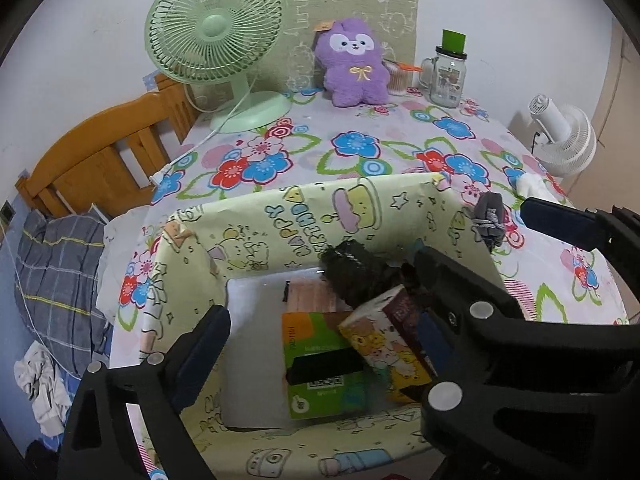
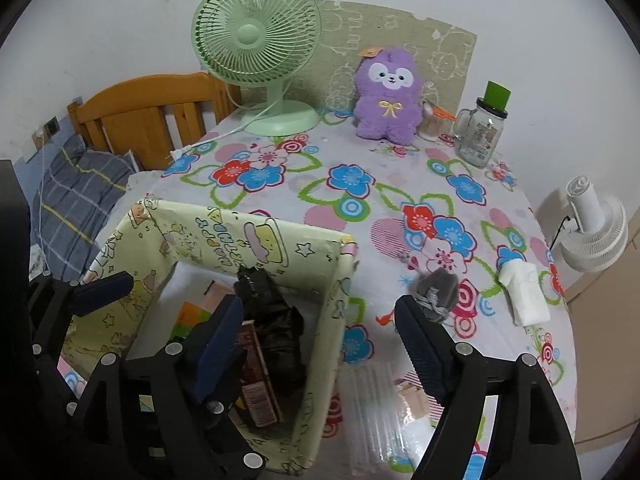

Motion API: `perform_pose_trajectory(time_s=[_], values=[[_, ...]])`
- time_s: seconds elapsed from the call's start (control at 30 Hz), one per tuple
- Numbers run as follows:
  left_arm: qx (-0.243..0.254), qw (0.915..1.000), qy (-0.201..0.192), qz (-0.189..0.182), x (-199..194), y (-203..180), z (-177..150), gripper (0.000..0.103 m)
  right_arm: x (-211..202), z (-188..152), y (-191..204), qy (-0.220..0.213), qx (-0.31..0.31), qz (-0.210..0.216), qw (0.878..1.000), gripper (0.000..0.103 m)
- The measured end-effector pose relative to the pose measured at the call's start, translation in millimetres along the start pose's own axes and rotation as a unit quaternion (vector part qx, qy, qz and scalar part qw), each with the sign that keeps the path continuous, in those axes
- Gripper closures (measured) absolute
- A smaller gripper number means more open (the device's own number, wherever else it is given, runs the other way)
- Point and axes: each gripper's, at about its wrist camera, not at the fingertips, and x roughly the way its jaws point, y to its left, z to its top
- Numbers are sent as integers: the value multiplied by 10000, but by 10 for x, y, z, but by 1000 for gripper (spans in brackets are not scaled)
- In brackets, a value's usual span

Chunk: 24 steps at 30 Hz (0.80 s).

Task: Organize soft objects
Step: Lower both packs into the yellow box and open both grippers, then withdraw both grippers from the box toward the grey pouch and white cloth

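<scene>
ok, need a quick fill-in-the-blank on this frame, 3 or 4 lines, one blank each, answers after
1. The dark bundled cloth lies inside the yellow ____.
2. The plush toy at the back of the table is ____ in colour.
3. The folded white cloth lies ____ the box, on the flowered tablecloth.
4. The jaws of the left gripper stand ____, with nothing clamped.

Missing words: box; purple; outside; open

Soft, even indoor light, sharp focus, faint shadows, strong fisheye bending and dark corners.
</scene>
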Motion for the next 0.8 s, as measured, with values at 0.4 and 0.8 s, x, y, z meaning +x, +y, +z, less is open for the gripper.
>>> perform_pose_trajectory(time_s=[0.4,0.8], values=[[54,9998,-58,-176,-116,-215,34,5,-181,-53,-209,-120,104,-107,9998,18],[158,9994,-256,-144,-304,-533,67,3,-415,-125,-510,-281,276,-121,9992,12]])
